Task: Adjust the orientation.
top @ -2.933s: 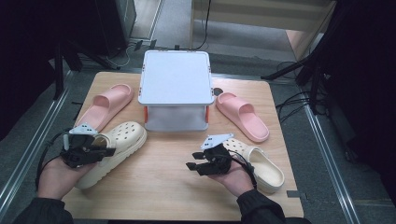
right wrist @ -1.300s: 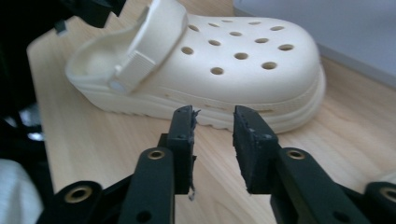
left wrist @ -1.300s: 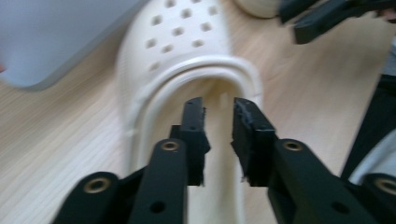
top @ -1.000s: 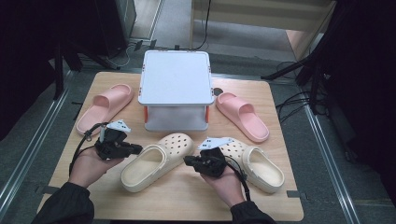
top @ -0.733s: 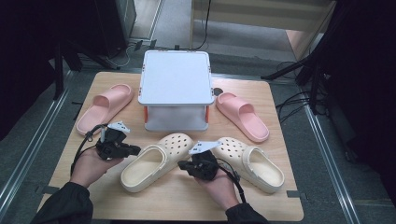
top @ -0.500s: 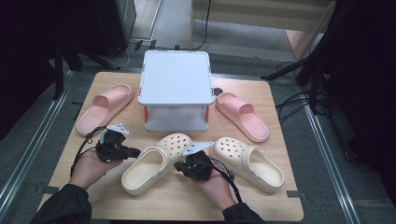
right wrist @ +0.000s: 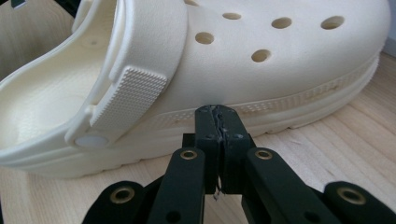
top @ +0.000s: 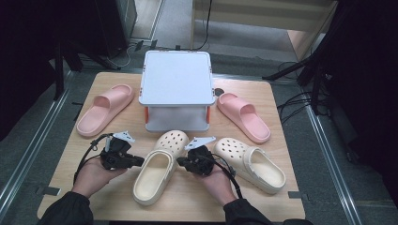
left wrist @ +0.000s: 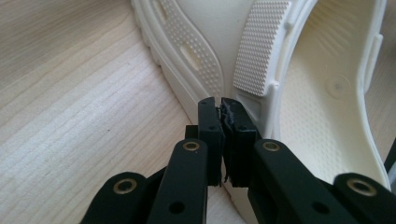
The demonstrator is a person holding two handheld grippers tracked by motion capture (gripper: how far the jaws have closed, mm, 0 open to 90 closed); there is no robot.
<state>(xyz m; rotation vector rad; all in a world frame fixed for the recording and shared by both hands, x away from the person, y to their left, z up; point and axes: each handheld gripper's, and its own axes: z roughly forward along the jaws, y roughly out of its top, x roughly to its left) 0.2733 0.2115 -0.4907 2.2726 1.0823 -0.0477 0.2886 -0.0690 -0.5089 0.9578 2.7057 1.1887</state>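
Between both grippers, cream clog (top: 159,171) is lying; left gripper (top: 136,161) & right gripper (top: 180,161) are touching its sides, jaws clenched, empty.

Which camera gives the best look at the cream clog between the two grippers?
The high view: it shows the whole cream clog on the table. The right gripper view shows its holed toe and strap from the side; the left gripper view shows part of its rim and footbed.
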